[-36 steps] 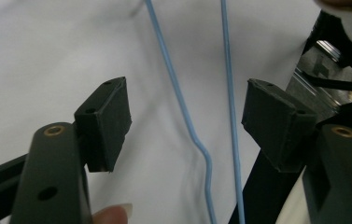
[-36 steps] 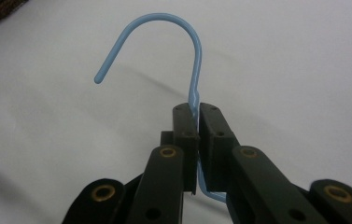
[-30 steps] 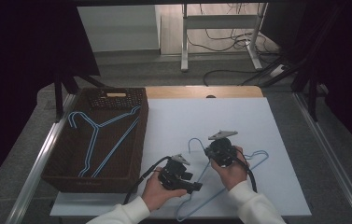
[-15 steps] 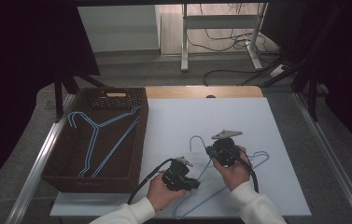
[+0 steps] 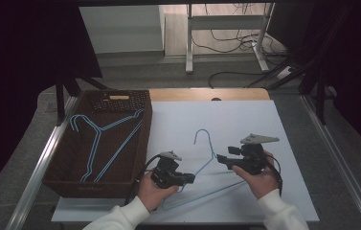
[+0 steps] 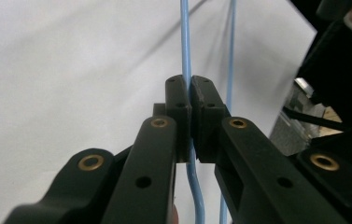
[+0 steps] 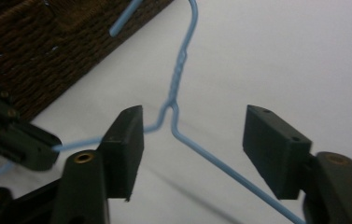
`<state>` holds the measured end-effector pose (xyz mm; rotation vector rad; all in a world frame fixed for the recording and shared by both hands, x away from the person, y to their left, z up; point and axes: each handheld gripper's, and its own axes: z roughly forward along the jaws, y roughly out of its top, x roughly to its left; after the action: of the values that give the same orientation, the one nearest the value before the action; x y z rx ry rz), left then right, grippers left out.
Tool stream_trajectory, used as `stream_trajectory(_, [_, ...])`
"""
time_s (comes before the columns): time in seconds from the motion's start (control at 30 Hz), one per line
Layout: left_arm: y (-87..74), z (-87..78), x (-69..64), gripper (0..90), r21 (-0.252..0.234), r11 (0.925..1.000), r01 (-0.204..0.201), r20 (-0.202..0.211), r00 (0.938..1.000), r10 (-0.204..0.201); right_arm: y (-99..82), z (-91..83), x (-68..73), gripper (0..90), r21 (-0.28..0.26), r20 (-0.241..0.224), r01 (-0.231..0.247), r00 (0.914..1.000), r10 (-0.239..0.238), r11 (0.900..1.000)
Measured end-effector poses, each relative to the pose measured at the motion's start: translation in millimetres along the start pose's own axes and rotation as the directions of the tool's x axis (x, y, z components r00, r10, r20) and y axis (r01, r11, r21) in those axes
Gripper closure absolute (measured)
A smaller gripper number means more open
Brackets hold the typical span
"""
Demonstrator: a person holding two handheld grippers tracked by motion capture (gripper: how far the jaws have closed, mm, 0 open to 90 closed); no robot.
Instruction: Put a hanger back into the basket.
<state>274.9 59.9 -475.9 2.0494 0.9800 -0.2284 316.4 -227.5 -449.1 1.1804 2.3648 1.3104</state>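
On the white sheet covering the counter [image 5: 283, 120], near the person's edge, lies a thin light-blue wire clothes hanger [image 5: 206, 165], its hook pointing away toward the far side. The left gripper [image 5: 187, 179] has its jaws clenched on one wire arm of the hanger, the strand pinched flat between the pads in the left gripper view. The right gripper [image 5: 222, 158] sits by the twisted neck with its jaws released; they have just been opening, and in the right gripper view the neck stands between them untouched.

Such a hanger should be very light, springy rather than rigid, and smooth enough to pivot or slide in a one-point grip. The twisted neck or a shoulder bend would likely hold better than a straight run.

Beside it, a dark brown woven basket [image 5: 140, 143] holds more blue wire hangers [image 5: 99, 139]; how many overlap there is hard to tell. The person's hands hide parts of the hanger's lower bar.
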Motion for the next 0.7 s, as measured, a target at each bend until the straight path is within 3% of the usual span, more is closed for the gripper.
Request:
stream_trajectory(0.33, [10.1,-46.7,-5.6,86.9,-0.111,0.9937,-0.013,0.017,0.9997,0.015,-21.2,-50.0,-10.0,27.7,-0.112,-0.054,-0.005,0.9986,-0.001,0.9937])
stream_trajectory(0.7, [17.5,-89.8,-9.9,86.9,-0.18,0.9822,-0.055,0.01,0.9983,0.058,-36.6,-53.5,-20.4,25.0,-0.077,-0.058,-0.006,0.9983,0.002,0.997])
